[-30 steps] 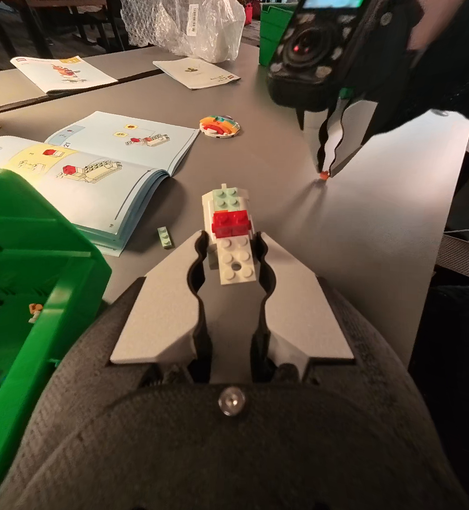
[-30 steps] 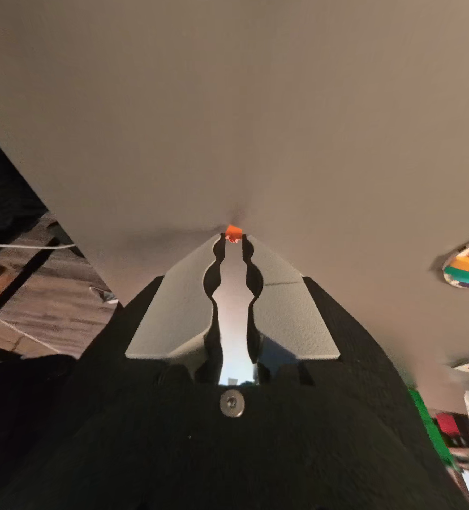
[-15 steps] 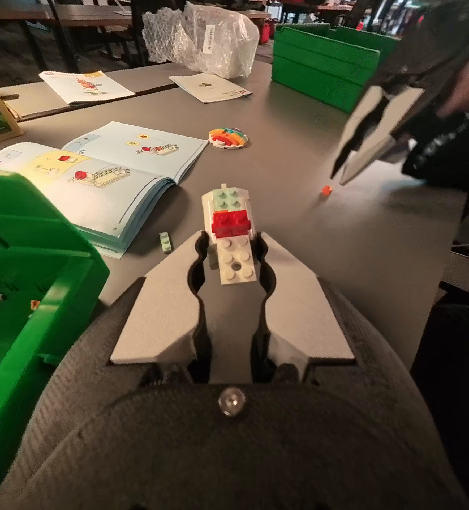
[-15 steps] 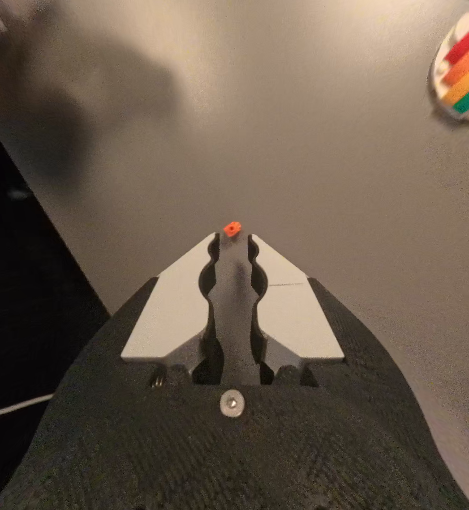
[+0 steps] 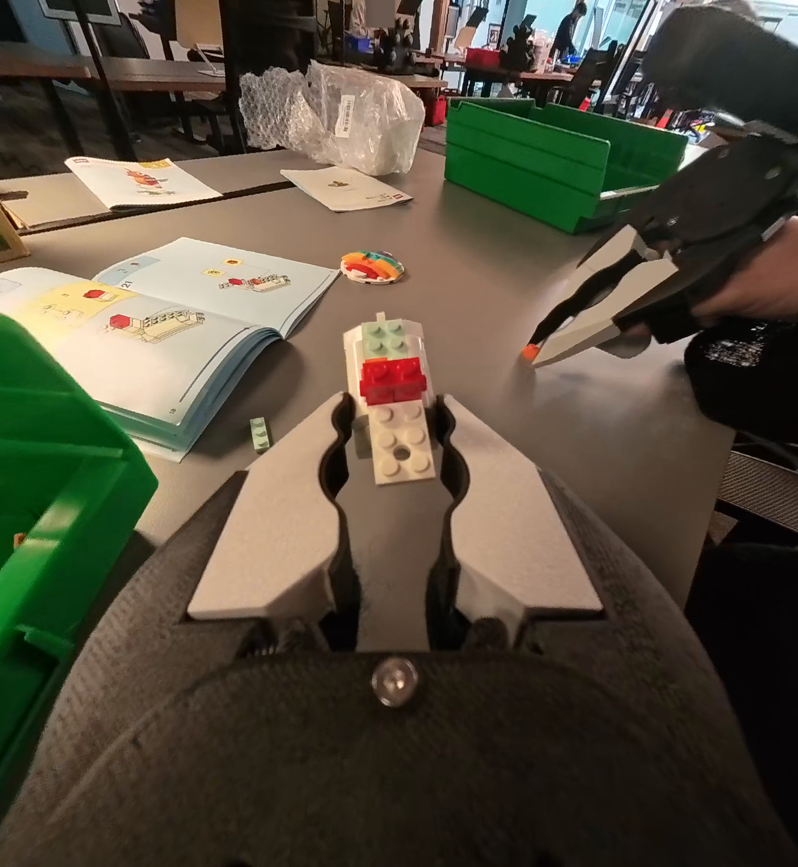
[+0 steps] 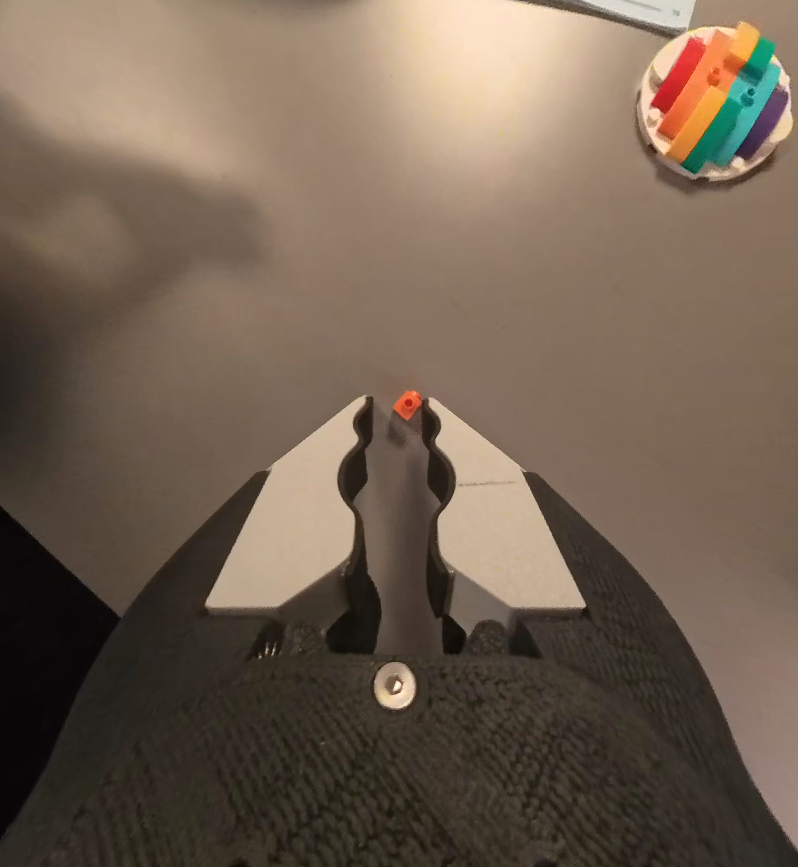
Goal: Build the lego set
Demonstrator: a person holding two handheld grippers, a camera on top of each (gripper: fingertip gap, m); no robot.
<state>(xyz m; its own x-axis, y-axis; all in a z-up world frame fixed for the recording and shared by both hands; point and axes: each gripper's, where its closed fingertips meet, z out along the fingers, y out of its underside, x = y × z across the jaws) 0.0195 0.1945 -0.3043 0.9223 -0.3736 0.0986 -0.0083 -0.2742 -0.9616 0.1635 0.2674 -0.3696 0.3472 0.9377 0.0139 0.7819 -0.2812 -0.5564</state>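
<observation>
My left gripper (image 5: 393,409) is shut on a small lego build (image 5: 390,375): a white plate with red bricks and a mint green plate on top. It holds the build by the near white end, just over the grey table (image 5: 505,262). My right gripper (image 6: 397,403) is open, tips down at the table. A tiny orange piece (image 6: 406,406) lies between its fingertips, close to the right one. In the left wrist view the right gripper (image 5: 534,353) comes in from the right, held by a hand, with the orange piece (image 5: 530,350) at its tips.
An open instruction booklet (image 5: 153,328) lies left of the build, with a small mint plate (image 5: 260,434) beside it. A round rainbow piece (image 5: 372,268) (image 6: 716,98) lies farther back. A green bin (image 5: 35,469) stands near left, more green bins (image 5: 528,178) back right. The table edge runs along the right. There is about 20 centimetres between the tips of the two grippers.
My right gripper, first steep and nearly shut at the orange piece, lifted off, opened, and now lies at a flatter angle with the piece between its tips. My left gripper kept hold of the build.
</observation>
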